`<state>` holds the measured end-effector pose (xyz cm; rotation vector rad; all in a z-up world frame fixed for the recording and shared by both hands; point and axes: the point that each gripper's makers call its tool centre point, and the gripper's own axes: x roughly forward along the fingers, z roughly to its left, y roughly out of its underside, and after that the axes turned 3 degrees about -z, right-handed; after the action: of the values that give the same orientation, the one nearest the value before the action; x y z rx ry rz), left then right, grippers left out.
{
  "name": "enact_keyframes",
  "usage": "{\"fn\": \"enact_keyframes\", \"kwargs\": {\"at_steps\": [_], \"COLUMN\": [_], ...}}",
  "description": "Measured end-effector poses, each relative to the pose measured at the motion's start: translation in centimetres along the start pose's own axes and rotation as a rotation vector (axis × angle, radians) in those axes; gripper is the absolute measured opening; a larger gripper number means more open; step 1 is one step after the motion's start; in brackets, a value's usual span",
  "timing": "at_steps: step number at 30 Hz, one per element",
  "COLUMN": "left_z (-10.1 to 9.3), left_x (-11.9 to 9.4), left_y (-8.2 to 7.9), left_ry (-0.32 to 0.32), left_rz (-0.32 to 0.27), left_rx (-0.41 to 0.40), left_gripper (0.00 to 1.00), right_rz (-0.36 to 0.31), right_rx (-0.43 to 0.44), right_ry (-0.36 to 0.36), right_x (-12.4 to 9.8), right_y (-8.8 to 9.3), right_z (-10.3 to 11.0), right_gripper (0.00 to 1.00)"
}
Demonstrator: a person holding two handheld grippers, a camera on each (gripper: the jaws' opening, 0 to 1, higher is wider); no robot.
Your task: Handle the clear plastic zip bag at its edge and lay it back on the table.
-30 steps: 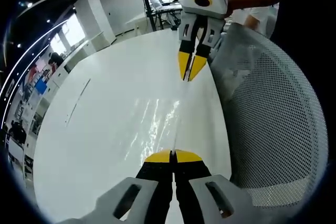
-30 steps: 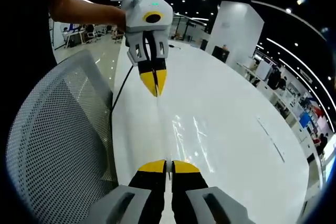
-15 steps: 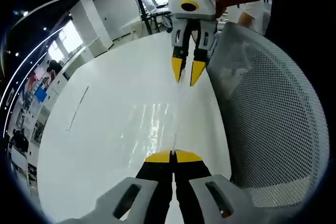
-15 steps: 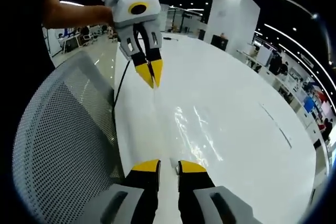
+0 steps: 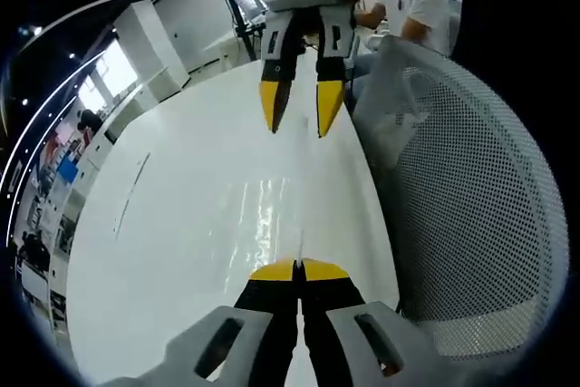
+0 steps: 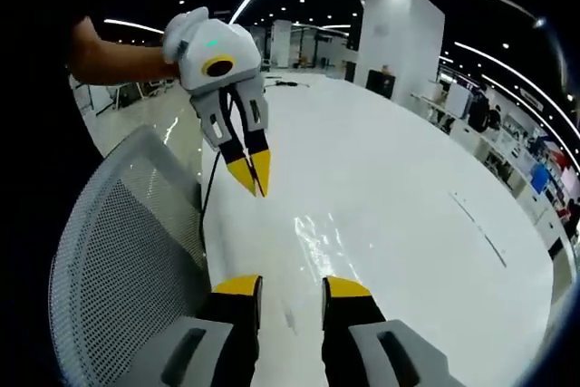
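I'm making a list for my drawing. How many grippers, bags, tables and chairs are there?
Grippers: 2, the left gripper shut on the edge of the bag, and the right gripper open
Clear bags: 1, the bag lying on the table
Tables: 1, the white table
Mesh chairs: 1, the chair
Total: 5

Glossy white table [image 5: 181, 215], grey perforated mesh chair [image 5: 471, 215], yellow-tipped black fingers [image 5: 276, 271]
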<state>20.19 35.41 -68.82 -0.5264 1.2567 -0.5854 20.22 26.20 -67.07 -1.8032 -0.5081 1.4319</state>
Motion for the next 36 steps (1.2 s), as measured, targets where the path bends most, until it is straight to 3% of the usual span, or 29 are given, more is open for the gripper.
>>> {"fn": "enact_keyframes", "kwargs": {"at_steps": [8,20,24,26,36], "left_z": [0.0,0.1,0.2,0.3,-0.1], "left_x": [0.0,-0.2,-0.2,-0.3,-0.5], "left_y": [-0.2,-0.8,-0.9,-0.8,-0.2], "left_ry": [-0.001,-0.006,-0.01,-0.013,-0.007], "left_rz": [-0.001,-0.02,-0.034,-0.036,-0.041], "left_rx": [0.0,-0.02,-0.037,-0.041,-0.087], "left_gripper": [0.0,0.0,0.0,0.0,0.0], "right_rz": [0.007,0.014,0.013,0.012,0.016], "right_rx": [-0.021,0.002,0.0,0.006,0.031], "right_ry": [-0.01,-0.034,-0.035,-0.036,-0.056], "right_x": [1.2,2.9,3.5,3.7,4.4], "right_y": [-0.8,-0.4,0.0,0.1,0.2], "right_z": [0.0,0.9,1.3,1.3,2.0], "right_gripper": [0.2,0.16,0.1,0.0,0.0]}}
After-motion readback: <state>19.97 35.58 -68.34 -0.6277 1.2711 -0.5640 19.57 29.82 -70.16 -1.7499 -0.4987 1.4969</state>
